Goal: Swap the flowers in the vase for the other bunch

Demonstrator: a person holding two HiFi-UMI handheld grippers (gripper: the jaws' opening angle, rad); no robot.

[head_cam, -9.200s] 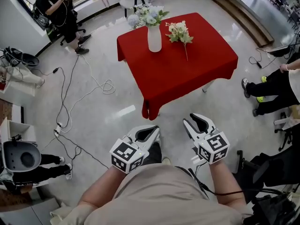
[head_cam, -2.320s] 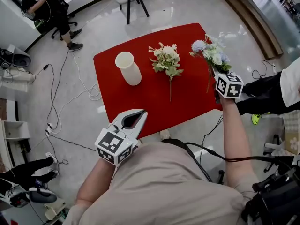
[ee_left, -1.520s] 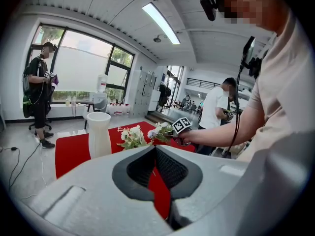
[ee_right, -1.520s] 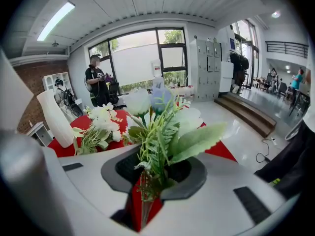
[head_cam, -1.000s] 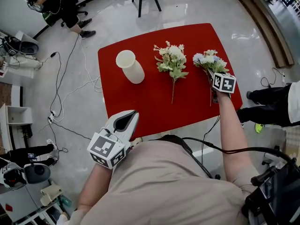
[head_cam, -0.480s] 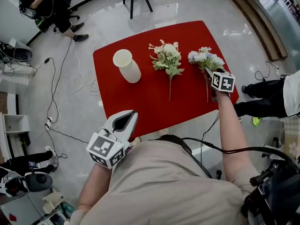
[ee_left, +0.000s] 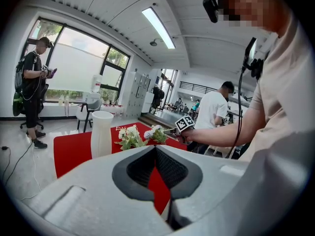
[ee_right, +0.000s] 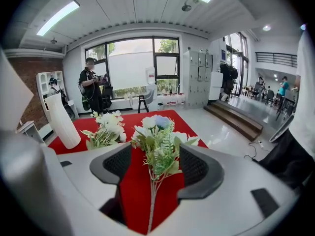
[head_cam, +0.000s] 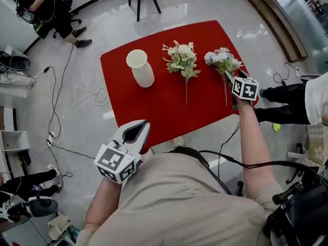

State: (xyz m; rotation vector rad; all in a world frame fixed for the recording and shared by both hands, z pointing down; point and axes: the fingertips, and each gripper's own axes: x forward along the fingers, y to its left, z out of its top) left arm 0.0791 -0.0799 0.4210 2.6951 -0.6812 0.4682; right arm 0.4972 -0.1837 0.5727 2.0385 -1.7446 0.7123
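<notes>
Your right gripper [head_cam: 229, 76] is opening its jaws. The stem of the blue-and-white bunch [head_cam: 220, 60] lies between them, pads clear of it, flat on the red table [head_cam: 154, 109] near its right edge. Your left gripper [head_cam: 145, 124] has its tips together, holds nothing, and hangs off the table's near side. The white vase [head_cam: 140, 68] stands upright and empty. The white bunch [head_cam: 180, 59] lies between the vase and the blue-and-white bunch.

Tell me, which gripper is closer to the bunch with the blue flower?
Right. The right gripper sits at the stem of the blue-flower bunch, its jaws opening with the stem between them. The left gripper hangs back past the red table's near edge.
</notes>
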